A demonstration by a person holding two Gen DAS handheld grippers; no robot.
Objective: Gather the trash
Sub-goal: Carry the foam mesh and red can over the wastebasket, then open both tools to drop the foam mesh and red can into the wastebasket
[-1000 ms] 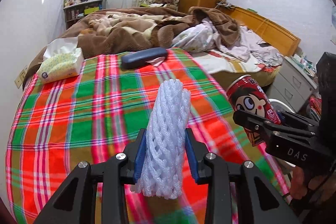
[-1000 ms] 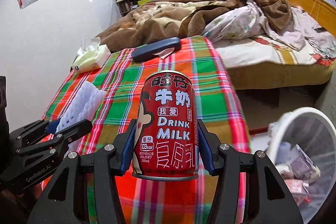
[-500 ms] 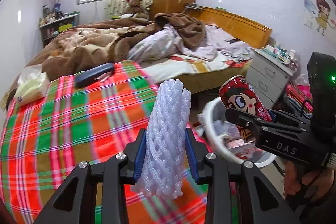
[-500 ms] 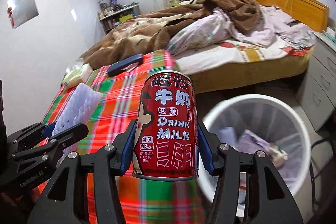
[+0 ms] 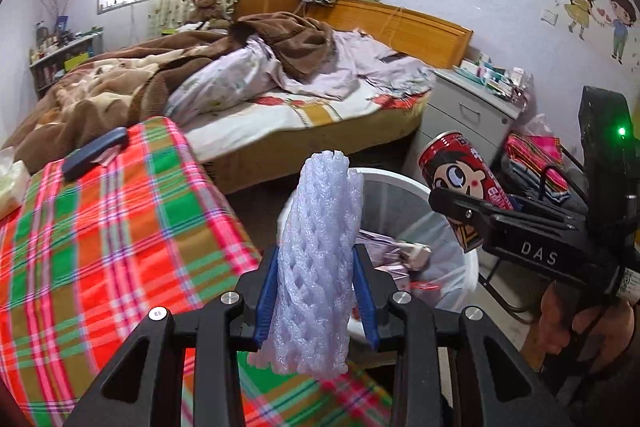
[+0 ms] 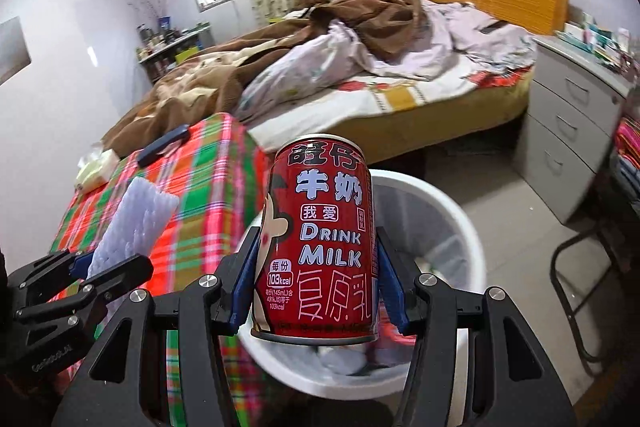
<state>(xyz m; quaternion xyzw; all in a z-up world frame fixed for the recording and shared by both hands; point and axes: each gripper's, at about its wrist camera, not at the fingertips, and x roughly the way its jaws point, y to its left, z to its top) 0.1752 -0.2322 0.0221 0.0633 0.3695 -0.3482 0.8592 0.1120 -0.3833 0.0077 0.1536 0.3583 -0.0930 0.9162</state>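
Bedroom bench w/ plaid cloth [image 5: 100, 247] at 9 o'clock; left tool [image 5: 316, 301] pinches foam net [image 5: 320, 267], right tool [image 6: 316, 281] pinches milk can [image 6: 320, 239], both above bin [image 6: 460, 227] for dropping.

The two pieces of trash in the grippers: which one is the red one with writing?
The red metal milk can, held upright in the right gripper. The left gripper holds a white foam net sleeve, unprinted.

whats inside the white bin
The bin holds crumpled wrappers and paper over a clear liner. Its bottom is hidden by that trash, and the can and foam net cover parts of it.
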